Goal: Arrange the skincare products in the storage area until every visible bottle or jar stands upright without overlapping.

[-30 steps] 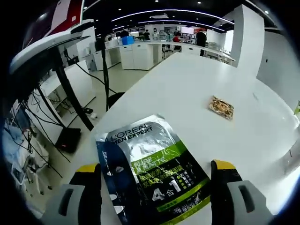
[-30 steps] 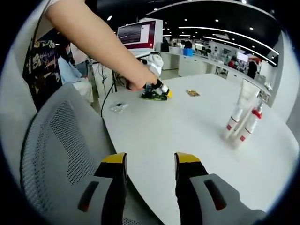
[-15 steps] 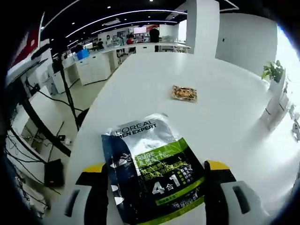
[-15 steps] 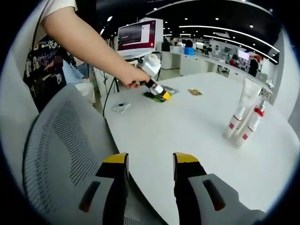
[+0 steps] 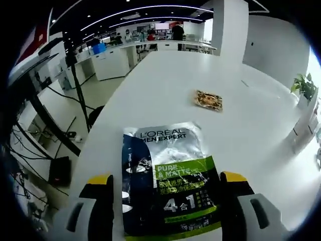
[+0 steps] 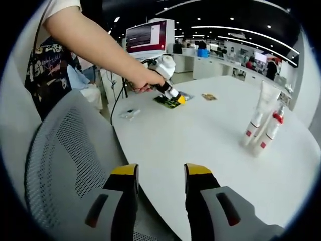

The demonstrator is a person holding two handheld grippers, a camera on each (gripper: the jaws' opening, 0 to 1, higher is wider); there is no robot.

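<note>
A flat L'Oreal Men Expert pack [image 5: 170, 175], silver, dark blue and green, lies on the white table [image 5: 165, 80]. It sits between the wide-apart jaws of my left gripper [image 5: 166, 176], which is open. In the right gripper view a person's hand holds that left gripper [image 6: 169, 90] tilted over the same pack [image 6: 169, 102]. A tall white tube [image 6: 262, 108] and a white bottle with a red top [image 6: 271, 131] stand upright close together at the right. My right gripper [image 6: 160, 168] is open over the table's near edge, holding nothing.
A small brown sachet [image 5: 208, 99] lies beyond the pack, and it also lies on the table as the sachet [image 6: 208, 96]. A small clear packet [image 6: 129, 114] lies by the table's left edge. A grey mesh chair [image 6: 65, 160] stands at lower left. Cables and desks lie off the table's left side.
The left gripper has lifted off the pack and tilted, and its view has swung round; the pack stays flat on the table. My right gripper has barely moved.
</note>
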